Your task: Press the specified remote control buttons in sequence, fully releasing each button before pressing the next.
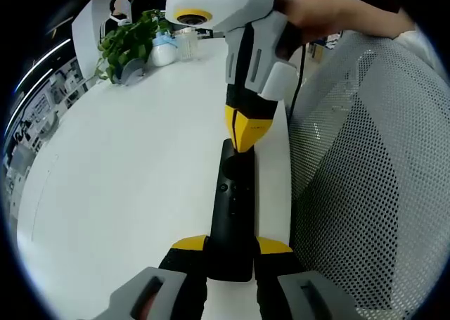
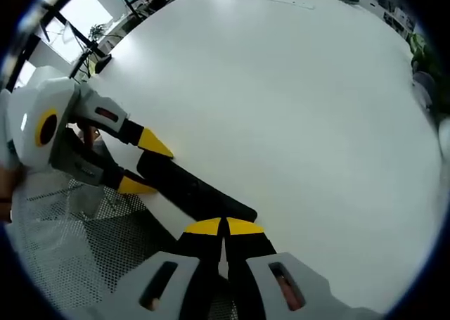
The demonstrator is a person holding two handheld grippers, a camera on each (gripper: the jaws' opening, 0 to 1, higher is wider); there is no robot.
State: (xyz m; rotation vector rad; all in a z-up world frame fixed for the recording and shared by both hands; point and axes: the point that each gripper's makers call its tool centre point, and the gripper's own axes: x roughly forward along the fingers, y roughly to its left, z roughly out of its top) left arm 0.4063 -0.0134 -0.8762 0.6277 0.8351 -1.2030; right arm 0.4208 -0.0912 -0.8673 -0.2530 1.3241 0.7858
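Near the white desk (image 1: 126, 165) edge, the left claw (image 1: 230, 248) clamps the slim black remote (image 1: 232, 214) steady — the right claw (image 1: 247, 133), tips together, presses its far end.

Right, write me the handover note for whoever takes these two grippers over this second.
Left gripper: shut on the near end of the black remote control, holding it steady on the white table.
Right gripper: jaws closed together, tips down on the remote's far end, apparently pressing there; the exact button is hidden under the tips.
Remote lies along the table edge beside a mesh chair.
Done: cannot tell which presses are complete.
Left: release fully, then continue the sequence.
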